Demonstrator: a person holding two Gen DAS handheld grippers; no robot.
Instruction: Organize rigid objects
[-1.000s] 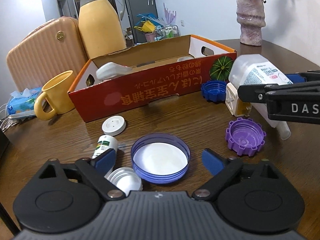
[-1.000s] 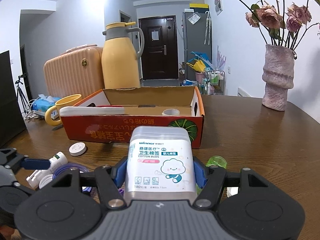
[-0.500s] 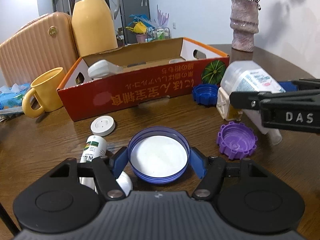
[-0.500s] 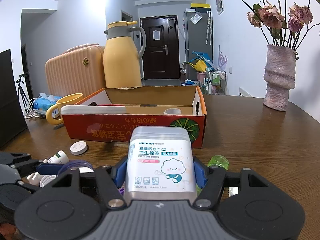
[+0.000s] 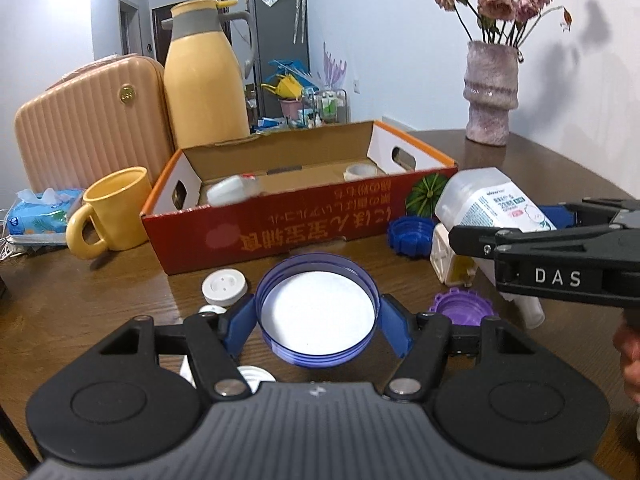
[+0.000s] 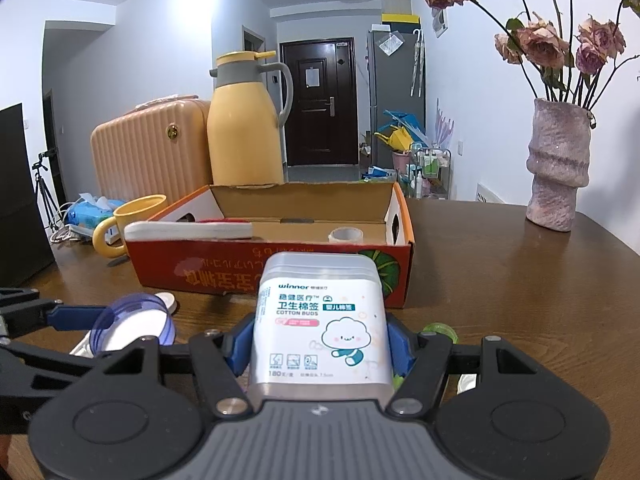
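Observation:
My left gripper (image 5: 317, 326) is shut on a wide blue lid (image 5: 318, 312) with a white inside, held a little above the wooden table (image 5: 100, 312). The lid (image 6: 134, 322) also shows at the left of the right wrist view. My right gripper (image 6: 320, 344) is shut on a clear cotton bud box (image 6: 322, 316), which the left wrist view shows at the right (image 5: 488, 200). Behind both stands an open red cardboard box (image 5: 280, 224) with a white item (image 5: 230, 190) and a tape roll (image 5: 360, 171) inside.
On the table lie a white round cap (image 5: 224, 287), a purple lid (image 5: 462, 312), a blue lid (image 5: 410, 234), a green lid (image 6: 440, 330) and a small cream container (image 5: 450, 258). A yellow mug (image 5: 114, 210), thermos (image 5: 206, 76), suitcase (image 5: 88, 128), tissue pack and vase (image 5: 490, 94) stand behind.
My left gripper closed its fingers on the blue lid and lifted it slightly off the table, tilting the view upward. My right gripper kept still with the cotton bud box.

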